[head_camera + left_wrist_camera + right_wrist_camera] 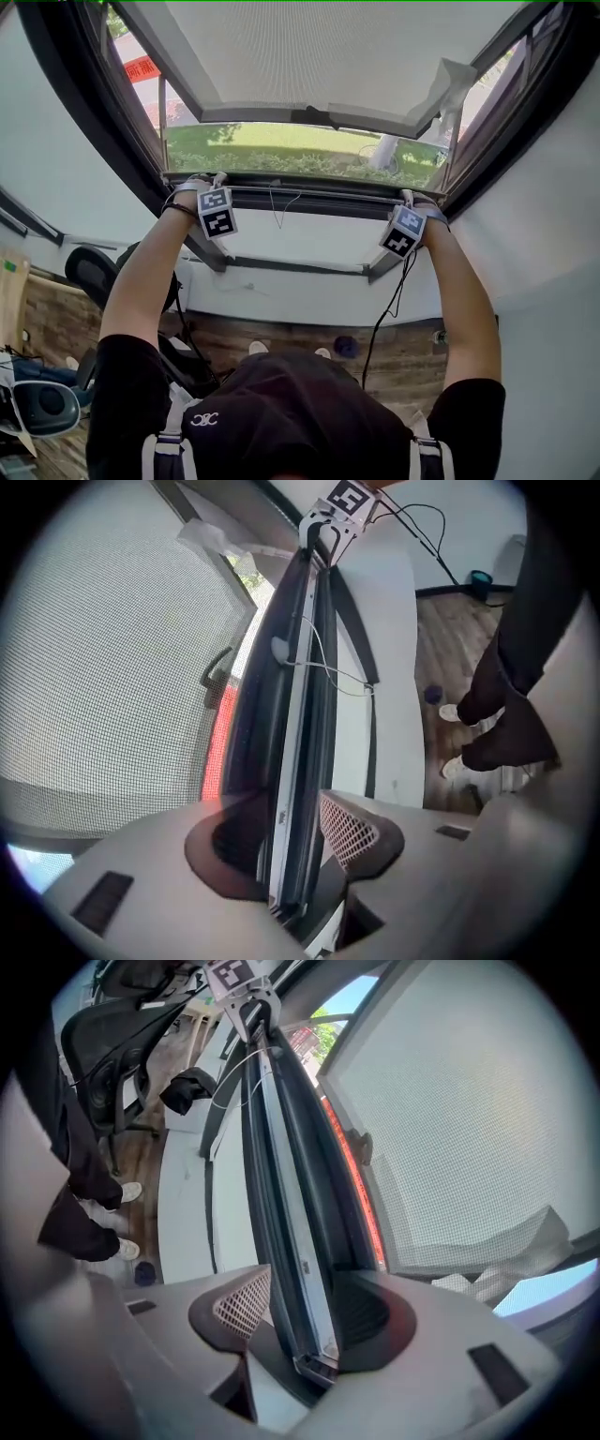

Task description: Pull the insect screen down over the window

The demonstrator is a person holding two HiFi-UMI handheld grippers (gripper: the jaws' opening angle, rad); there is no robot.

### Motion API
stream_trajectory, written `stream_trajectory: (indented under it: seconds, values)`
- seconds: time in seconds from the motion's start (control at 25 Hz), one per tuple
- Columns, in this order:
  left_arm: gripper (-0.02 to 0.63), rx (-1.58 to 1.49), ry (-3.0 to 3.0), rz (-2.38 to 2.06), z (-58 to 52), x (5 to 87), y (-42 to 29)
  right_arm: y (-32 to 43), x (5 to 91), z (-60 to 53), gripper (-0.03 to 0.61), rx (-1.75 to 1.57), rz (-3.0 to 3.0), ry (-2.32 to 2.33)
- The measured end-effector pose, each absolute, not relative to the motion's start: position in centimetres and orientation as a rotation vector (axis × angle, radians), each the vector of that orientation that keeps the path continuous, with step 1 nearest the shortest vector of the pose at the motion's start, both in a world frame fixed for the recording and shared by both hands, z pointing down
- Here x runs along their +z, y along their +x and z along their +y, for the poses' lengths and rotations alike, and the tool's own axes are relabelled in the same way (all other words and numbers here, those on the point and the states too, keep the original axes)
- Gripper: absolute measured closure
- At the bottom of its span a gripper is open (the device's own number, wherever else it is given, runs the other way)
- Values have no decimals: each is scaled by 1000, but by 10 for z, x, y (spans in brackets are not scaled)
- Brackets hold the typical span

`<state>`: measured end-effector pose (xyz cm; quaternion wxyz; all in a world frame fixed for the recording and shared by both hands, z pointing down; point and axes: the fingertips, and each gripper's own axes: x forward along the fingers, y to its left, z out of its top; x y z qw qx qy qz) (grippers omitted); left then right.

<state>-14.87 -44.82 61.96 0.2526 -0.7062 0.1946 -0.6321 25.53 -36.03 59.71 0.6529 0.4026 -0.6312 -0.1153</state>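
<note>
Left gripper [202,181] and right gripper [412,199] are straddling the left and right ends of the insect screen's pull bar [309,194]. Both are standing slack around it, pads not pressing. The pull bar is sitting low at the near edge of the window frame [75,103], with the mesh [309,56] stretching beyond.

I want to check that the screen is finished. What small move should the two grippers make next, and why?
Probably draw both grippers straight back off the bar. The bar looks fully down, the mesh is stretched beside it, and the jaws of the left gripper and the right gripper stand apart around it, seemingly not clamping.
</note>
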Motion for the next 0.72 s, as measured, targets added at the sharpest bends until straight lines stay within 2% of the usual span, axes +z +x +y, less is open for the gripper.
stream_trajectory:
  seconds: [0.2,0.44,0.72]
  values:
    - [436,-1738,-1918,532,-444,664,-148,256,639,-355,357,-254,-1422,899]
    - [430,-1733,-1926,561,-445,696,-148,254,667,-357,383,-264,-1421,922]
    - [422,-1689,-1935,614,-451,700,-149,253,671,-361,382,-279,-1398,927]
